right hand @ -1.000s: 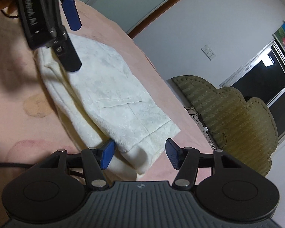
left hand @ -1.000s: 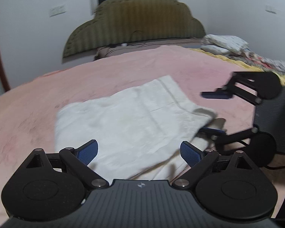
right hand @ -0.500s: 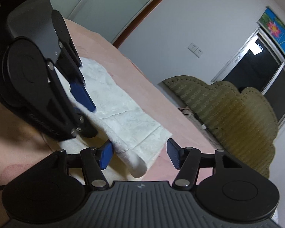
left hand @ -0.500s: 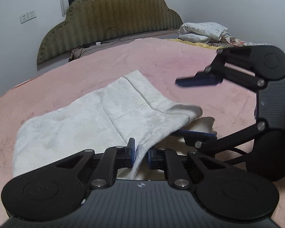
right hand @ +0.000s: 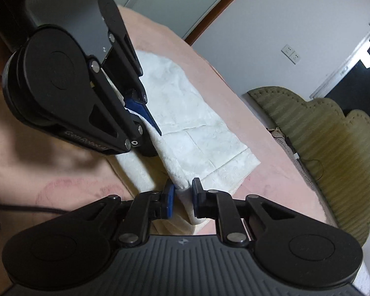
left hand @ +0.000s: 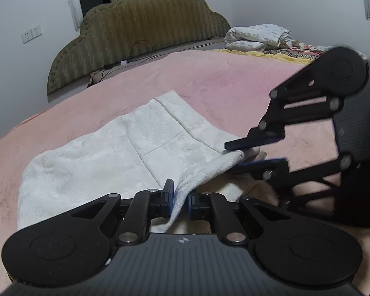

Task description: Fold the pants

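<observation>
Both sets of jaws are closed on fabric. Left gripper [left hand: 179, 198] clamps the near edge of the white pants [left hand: 116, 153], with cloth bunched between its blue pads [left hand: 169, 195]. Right gripper [right hand: 181, 198] clamps the adjacent near corner of the same edge, cloth gathered between its pads [right hand: 170, 200]. Between the two grips the edge is lifted off the pink blanket [left hand: 234, 81]; the remainder lies folded and flat on it. Bare blanket extends past the far edge of the pants toward the green headboard [left hand: 140, 27]. Folded bedding [left hand: 256, 37] sits at the bed's far right corner, well apart.
</observation>
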`<state>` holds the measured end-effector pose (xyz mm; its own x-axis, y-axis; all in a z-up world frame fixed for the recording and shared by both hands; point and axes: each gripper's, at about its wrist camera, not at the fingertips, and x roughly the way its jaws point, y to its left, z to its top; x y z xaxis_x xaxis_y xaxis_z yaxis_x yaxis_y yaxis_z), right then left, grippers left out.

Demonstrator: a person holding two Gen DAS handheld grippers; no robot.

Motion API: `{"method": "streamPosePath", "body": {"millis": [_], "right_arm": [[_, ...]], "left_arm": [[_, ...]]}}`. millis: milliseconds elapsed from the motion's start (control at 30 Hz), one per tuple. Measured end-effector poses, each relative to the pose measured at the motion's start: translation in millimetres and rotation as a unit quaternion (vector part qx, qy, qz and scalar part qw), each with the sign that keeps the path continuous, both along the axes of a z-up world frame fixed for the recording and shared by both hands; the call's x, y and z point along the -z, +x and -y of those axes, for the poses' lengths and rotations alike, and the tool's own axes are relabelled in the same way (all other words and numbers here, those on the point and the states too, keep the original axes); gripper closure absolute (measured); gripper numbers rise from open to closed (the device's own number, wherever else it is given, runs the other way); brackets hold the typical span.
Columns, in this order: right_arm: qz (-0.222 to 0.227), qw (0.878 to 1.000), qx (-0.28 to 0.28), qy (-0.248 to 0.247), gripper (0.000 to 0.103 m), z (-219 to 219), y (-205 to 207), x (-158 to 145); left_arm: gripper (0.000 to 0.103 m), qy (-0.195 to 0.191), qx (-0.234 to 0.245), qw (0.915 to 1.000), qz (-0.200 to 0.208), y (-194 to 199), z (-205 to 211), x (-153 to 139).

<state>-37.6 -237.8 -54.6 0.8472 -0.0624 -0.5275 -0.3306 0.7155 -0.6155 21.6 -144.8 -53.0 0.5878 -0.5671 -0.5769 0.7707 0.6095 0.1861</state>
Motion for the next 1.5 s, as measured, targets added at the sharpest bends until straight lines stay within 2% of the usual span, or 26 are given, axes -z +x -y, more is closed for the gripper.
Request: {"method": "streamPosePath", "body": {"millis": [33,100,133,200,267,300,333,367,400,433,467,533,567,667,733,800,833,900,967,1033,1100,1133,1300,1433,1467,1500], "right_arm": [[-0.010,1.000,-0.005,0.011,0.088,3.6,-2.2,-6.9],[-0.030,0.996,-0.004,0.085,0.088,23.3,-4.3,-30.6],[-0.026,0.992,0.000,0.124,0.088,34.9,-5.0,-42.1],[0.014,0.983,0.026,0.181,0.088,52.4,-3.6,-60.7],[0.036,0.968,0.063,0.241,0.088,61.8,7.4,-68.2],[0.033,0.961,0.073,0.265,0.088,64.1,16.0,-66.6],[0.023,0.955,0.078,0.286,0.088,64.3,27.1,-61.7],[0.009,0.951,0.080,0.300,0.088,64.2,37.9,-54.8],[-0.011,0.947,0.082,0.310,0.088,63.7,48.9,-46.5],[-0.034,0.945,0.088,0.312,0.088,63.9,58.5,-37.7],[-0.053,0.948,0.100,0.297,0.088,62.5,66.3,-27.2],[-0.040,0.956,0.119,0.265,0.085,63.4,64.5,-19.7],[-0.038,0.953,0.129,0.270,0.076,66.0,62.2,-22.3],[-0.025,0.947,0.131,0.291,0.075,68.3,53.7,-32.3],[-0.016,0.940,0.108,0.324,0.075,66.9,44.7,-38.6],[-0.024,0.934,0.081,0.346,0.075,60.0,40.7,-41.3],[-0.034,0.937,0.074,0.341,0.075,55.7,43.4,-39.3],[-0.067,0.950,0.076,0.295,0.075,44.7,46.8,-24.2],[-0.064,0.958,0.066,0.272,0.075,41.0,42.4,-14.9],[-0.071,0.951,0.071,0.293,0.075,48.1,38.2,-20.6],[-0.068,0.941,0.074,0.323,0.074,58.2,36.8,-26.4],[-0.060,0.936,0.079,0.338,0.074,64.7,37.4,-30.0],[-0.026,0.914,0.098,0.394,0.074,75.1,36.3,-40.0],[-0.033,0.914,0.091,0.394,0.072,56.6,45.5,-37.9],[-0.031,0.915,0.097,0.391,0.065,53.2,47.8,-36.8],[-0.028,0.915,0.103,0.389,0.054,50.6,49.3,-36.1]], "left_arm": [[0.086,-0.002,0.005,1.0000,0.001,-2.3,-3.2,0.3],[0.084,-0.005,0.005,1.0000,0.000,-1.8,-3.5,1.2],[0.083,-0.008,0.004,1.0000,-0.003,-1.3,-3.3,2.0],[0.083,-0.013,0.001,0.9999,-0.006,-1.3,-1.1,2.6],[0.082,-0.013,0.001,0.9999,-0.005,-5.0,1.1,1.7],[0.081,-0.012,0.005,0.9999,-0.006,-6.6,0.7,0.0],[0.076,-0.015,0.014,0.9997,-0.010,-8.8,-1.6,-3.0],[0.062,-0.023,0.026,0.9992,-0.021,-9.7,-6.2,-7.1],[0.055,-0.040,0.042,0.9975,-0.040,-9.2,-13.9,-11.8],[0.043,-0.058,0.051,0.9954,-0.058,-7.9,-22.7,-16.8],[0.037,-0.068,0.052,0.9936,-0.073,-5.0,-33.4,-21.4],[0.035,-0.089,0.027,0.9935,-0.066,0.8,-56.6,-29.3],[0.034,-0.092,-0.001,0.9940,-0.059,7.5,-67.3,-32.5],[0.036,-0.096,-0.101,0.9892,-0.045,34.6,-93.8,-35.4],[0.039,-0.090,-0.139,0.9839,-0.066,51.6,-103.6,-29.8],[0.039,-0.076,-0.140,0.9834,-0.086,56.7,-104.9,-19.9],[0.040,-0.060,-0.132,0.9850,-0.093,55.0,-102.3,-13.5],[0.041,-0.039,-0.110,0.9909,-0.067,41.0,-97.4,-5.0],[0.041,-0.031,-0.087,0.9949,-0.041,27.6,-98.5,-5.0],[0.039,-0.047,-0.076,0.9945,-0.054,31.2,-107.6,-11.4],[0.033,-0.072,-0.086,0.9910,-0.073,39.3,-115.3,-16.8],[0.029,-0.077,-0.105,0.9885,-0.077,44.2,-116.9,-17.5],[0.027,-0.068,-0.205,0.9743,-0.065,59.6,-116.2,-24.9],[0.018,-0.077,-0.244,0.9643,-0.068,64.9,-111.5,-29.3],[0.016,-0.077,-0.252,0.9622,-0.069,66.3,-110.4,-29.5],[0.016,-0.076,-0.258,0.9606,-0.069,67.4,-110.0,-29.9]]}}
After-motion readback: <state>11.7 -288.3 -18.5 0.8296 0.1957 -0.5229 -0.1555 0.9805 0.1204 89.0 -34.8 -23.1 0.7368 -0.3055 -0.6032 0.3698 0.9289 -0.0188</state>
